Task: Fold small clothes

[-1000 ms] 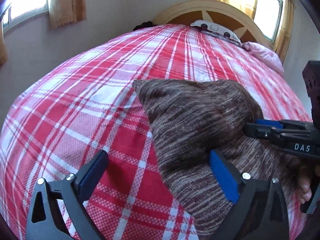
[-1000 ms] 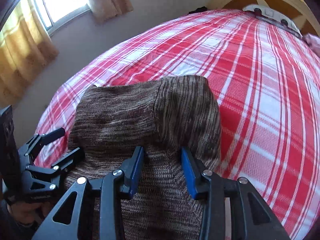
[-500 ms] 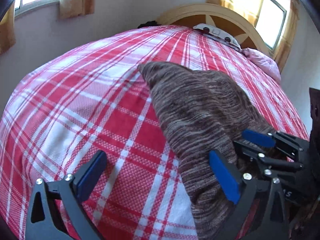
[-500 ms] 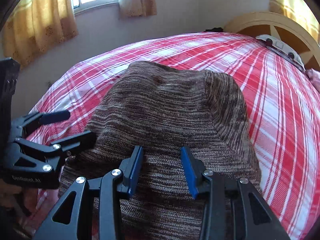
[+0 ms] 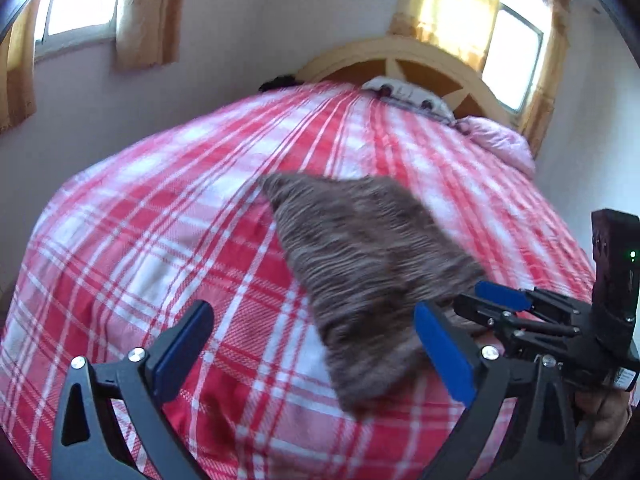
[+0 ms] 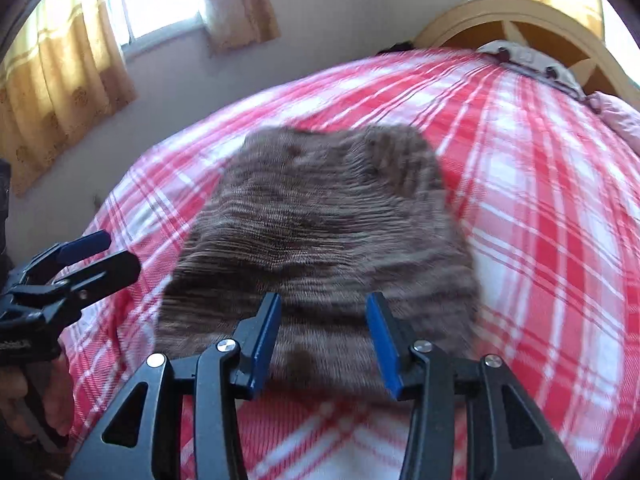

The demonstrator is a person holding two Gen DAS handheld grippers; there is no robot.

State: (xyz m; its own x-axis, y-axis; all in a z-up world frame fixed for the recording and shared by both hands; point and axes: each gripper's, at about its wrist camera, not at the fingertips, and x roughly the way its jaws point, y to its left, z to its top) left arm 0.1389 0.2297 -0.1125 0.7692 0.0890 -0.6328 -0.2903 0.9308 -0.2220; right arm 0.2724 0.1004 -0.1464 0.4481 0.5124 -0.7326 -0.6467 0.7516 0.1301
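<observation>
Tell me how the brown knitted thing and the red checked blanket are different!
The brown knit garment is one small piece; the checked blanket spreads over the whole bed. The garment is streaky brown with fine stripes; the blanket is red, pink and white in big squares. The garment lies on top; the blanket lies underneath it. Both are soft cloth, lying flat.
</observation>
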